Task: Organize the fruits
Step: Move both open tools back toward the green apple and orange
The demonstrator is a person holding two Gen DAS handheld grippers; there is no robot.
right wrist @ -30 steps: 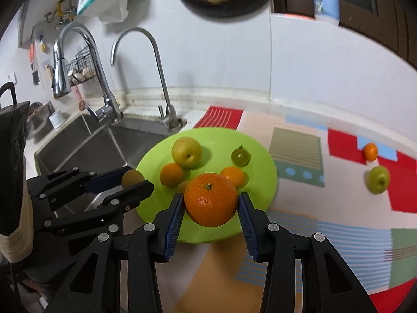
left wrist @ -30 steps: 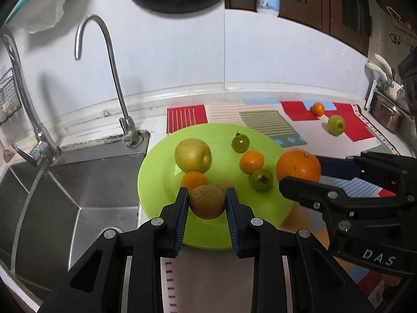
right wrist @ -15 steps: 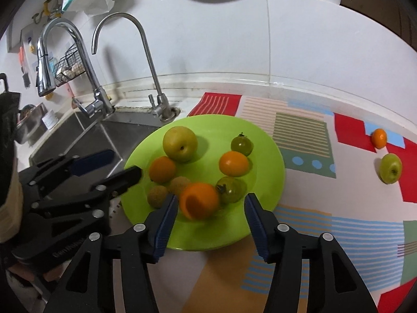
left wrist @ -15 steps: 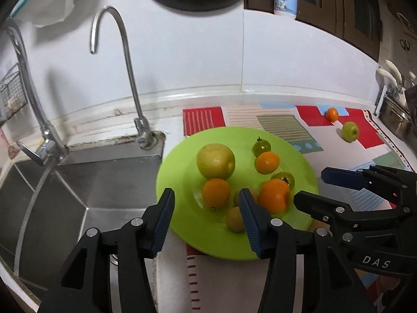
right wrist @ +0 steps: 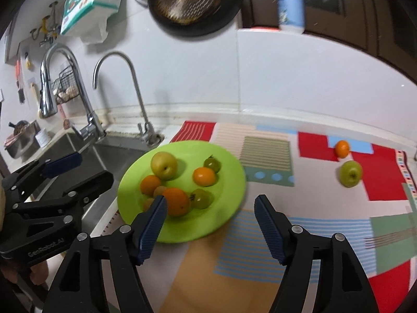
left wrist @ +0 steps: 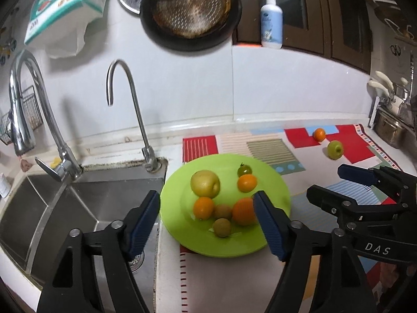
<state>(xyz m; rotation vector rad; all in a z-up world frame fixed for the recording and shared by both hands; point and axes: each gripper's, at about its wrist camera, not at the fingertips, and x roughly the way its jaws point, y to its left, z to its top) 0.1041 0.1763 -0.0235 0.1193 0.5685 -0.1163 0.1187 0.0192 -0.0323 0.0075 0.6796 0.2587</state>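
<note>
A lime-green plate (left wrist: 276,190) (right wrist: 229,182) lies on the patterned mat beside the sink. It holds a yellow pear (left wrist: 205,183), several oranges including a large one (left wrist: 243,211) (right wrist: 177,200), two brown kiwis (left wrist: 222,227), and green tomatoes (right wrist: 202,198). A small orange (left wrist: 319,134) (right wrist: 342,148) and a green apple (left wrist: 335,149) (right wrist: 350,173) lie on the mat at the far right. My left gripper (left wrist: 207,220) is open and empty, hovering above the plate's near edge. My right gripper (right wrist: 211,221) is open and empty, above the plate's right front edge.
A steel sink (left wrist: 78,208) with two faucets (left wrist: 122,104) lies left of the plate. The patterned mat (right wrist: 286,208) covers the counter. A white wall stands behind. A soap bottle (left wrist: 271,23) stands on a ledge, and a dish rack (left wrist: 391,120) stands at the far right.
My left gripper let go of a kiwi onto the plate and my right let go of the large orange. Both opened wide and drew back and up.
</note>
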